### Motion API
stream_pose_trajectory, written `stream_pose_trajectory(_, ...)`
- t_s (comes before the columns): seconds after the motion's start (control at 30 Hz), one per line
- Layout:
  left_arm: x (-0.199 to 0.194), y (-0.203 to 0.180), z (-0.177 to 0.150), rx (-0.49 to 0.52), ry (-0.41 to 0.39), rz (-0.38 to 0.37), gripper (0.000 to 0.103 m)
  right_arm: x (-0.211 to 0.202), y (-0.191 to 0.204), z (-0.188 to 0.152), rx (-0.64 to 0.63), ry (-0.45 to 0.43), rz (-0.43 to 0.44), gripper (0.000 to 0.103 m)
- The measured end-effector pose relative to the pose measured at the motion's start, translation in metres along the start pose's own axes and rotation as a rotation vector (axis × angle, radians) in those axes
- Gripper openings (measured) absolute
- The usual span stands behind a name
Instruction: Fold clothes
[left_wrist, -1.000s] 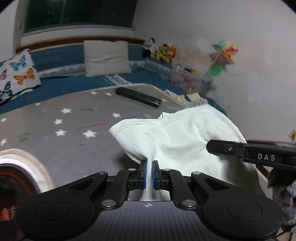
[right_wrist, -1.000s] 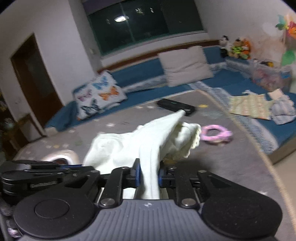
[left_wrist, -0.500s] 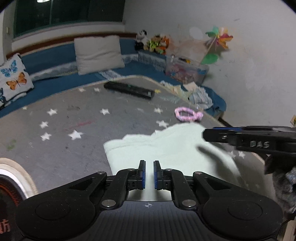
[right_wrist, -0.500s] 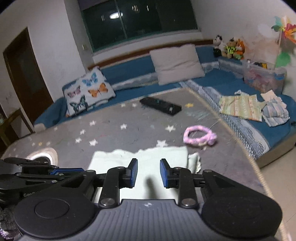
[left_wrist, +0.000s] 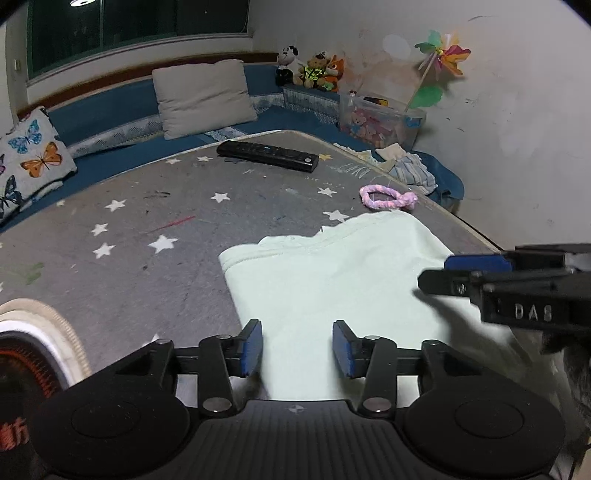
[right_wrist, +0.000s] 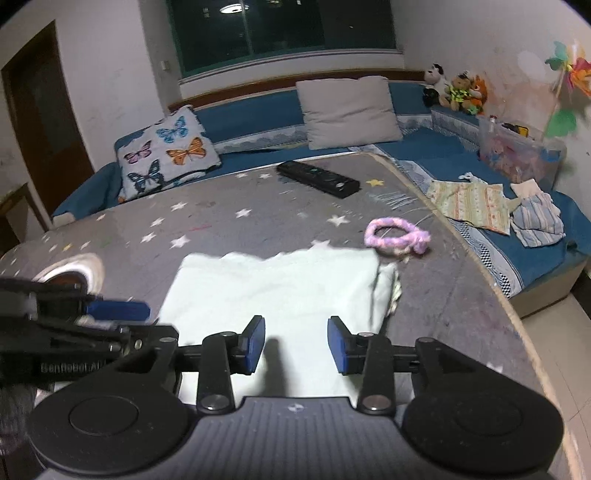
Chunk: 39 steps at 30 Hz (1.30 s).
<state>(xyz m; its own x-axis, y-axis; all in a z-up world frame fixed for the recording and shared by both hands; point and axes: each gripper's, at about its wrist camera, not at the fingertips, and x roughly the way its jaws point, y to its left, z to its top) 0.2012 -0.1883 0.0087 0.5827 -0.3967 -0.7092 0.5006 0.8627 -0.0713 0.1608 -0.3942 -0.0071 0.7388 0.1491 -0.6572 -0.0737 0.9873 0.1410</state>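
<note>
A pale mint garment (left_wrist: 332, 273) lies folded flat on the grey star-patterned table (left_wrist: 147, 221), also seen in the right wrist view as the garment (right_wrist: 280, 284). My left gripper (left_wrist: 297, 349) hovers above its near edge, open, with nothing between the blue pads. My right gripper (right_wrist: 295, 345) is open too, over the garment's near side, holding nothing. The right gripper (left_wrist: 517, 280) shows from the side in the left wrist view, and the left gripper (right_wrist: 85, 317) in the right wrist view. A looser fold bunches at the garment's right edge (right_wrist: 388, 288).
A pink braided ring (right_wrist: 395, 236) lies just beyond the garment. A black remote (right_wrist: 317, 179) sits farther back. Blue cushions, a butterfly pillow (right_wrist: 166, 151) and small clothes (right_wrist: 498, 206) surround the table. The table's right edge (right_wrist: 480, 280) drops to the floor.
Both grippers held the garment lifted a second ago. They let go; it now lies flat, and both jaws have opened wide and drawn back.
</note>
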Motion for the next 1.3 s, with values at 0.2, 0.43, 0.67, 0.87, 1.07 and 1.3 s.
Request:
stream_pose_trajectory(0.2,-0.028,0.001,-0.025,0.003,0.006,0.030,0.064,-0.016,0.022,-0.030,-0.084,0.018,-0.046,0.044)
stream_pose_trajectory(0.43,-0.064,0.002,-0.055,-0.011,-0.027,0.076,0.088,-0.037,0.039,-0.047,-0.054,-0.024,-0.063,0.059)
stream_pose_trajectory(0.67,-0.095,-0.005,-0.081,-0.001,-0.069,0.093,0.103,-0.054,0.051,-0.066,-0.031,-0.042,-0.098,0.087)
stream_pose_trajectory(0.87,-0.103,-0.011,-0.105,-0.018,-0.066,0.092,0.103,-0.065,0.059,-0.084,-0.043,-0.041,-0.146,0.103)
stream_pose_trajectory(1.07,-0.108,-0.017,-0.121,-0.023,-0.059,0.092,0.103,-0.076,0.066,-0.102,-0.054,-0.041,-0.194,0.103)
stream_pose_trajectory(1.3,-0.112,-0.024,-0.132,-0.006,-0.061,0.097,0.103,-0.084,0.068,-0.114,-0.028,-0.045,-0.209,0.103)
